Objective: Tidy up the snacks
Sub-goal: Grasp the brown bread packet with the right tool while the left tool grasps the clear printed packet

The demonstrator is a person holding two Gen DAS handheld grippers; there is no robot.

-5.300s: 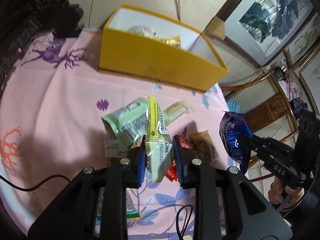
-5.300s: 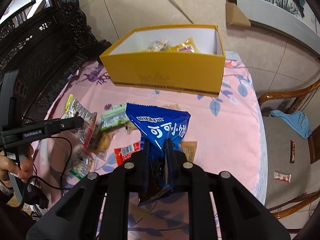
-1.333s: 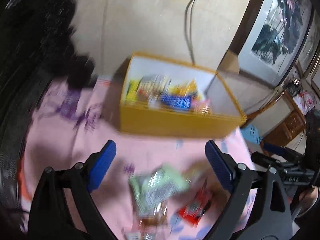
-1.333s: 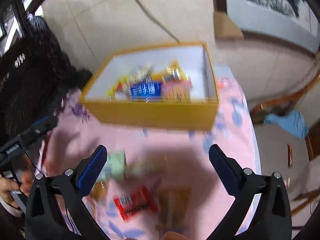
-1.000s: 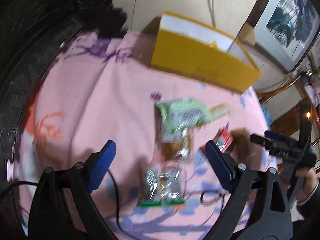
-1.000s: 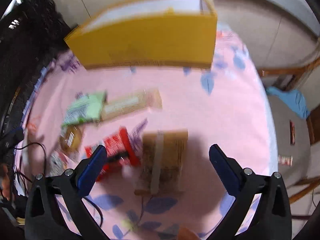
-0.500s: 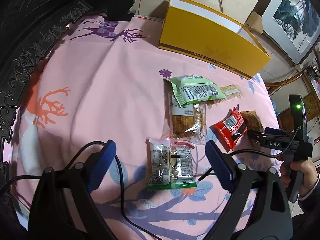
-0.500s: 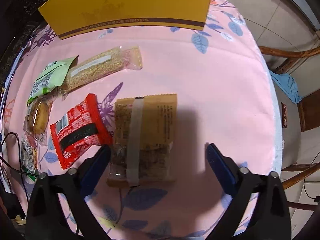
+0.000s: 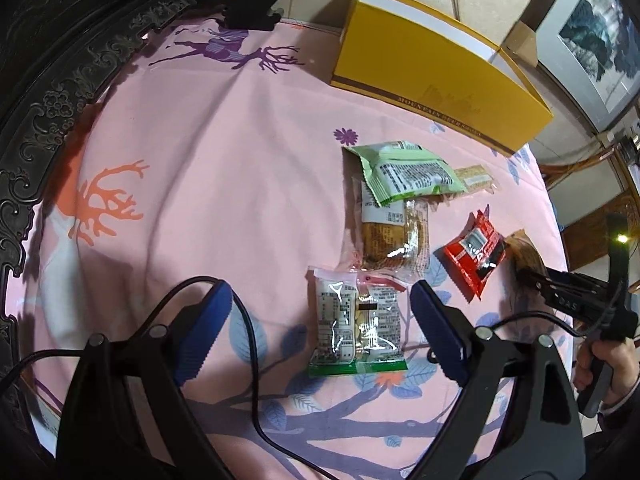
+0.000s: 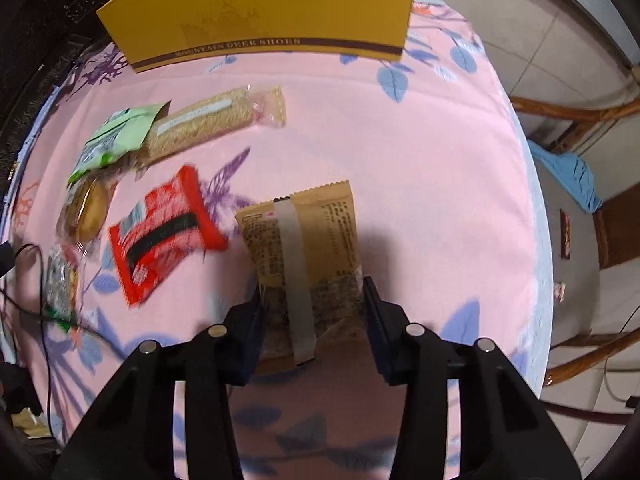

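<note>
Closing on the brown packet (image 10: 308,248) lying on the pink cloth (image 10: 420,152), the right gripper (image 10: 312,300) has its jaws touching both sides, left gripper (image 9: 320,320) wide apart over the clear packet (image 9: 356,328); next: lift toward the yellow box (image 10: 256,8).

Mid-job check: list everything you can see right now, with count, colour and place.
yellow box: one, yellow, far edge of the table.
tablecloth: one, pink with leaf and deer prints, covering the table.
green packet: one, green, overlapping two other snacks.
cake packet: one, clear wrap, partly under the green packet.
cereal bar: one, tan, beside the green packet.
red packet: one, red, mid-table.
clear packet: one, clear with green edge, between the left jaws.
brown packet: one, brown, between the right jaws.
left gripper: open.
right gripper: jaws just closing, now pressing the brown packet.
</note>
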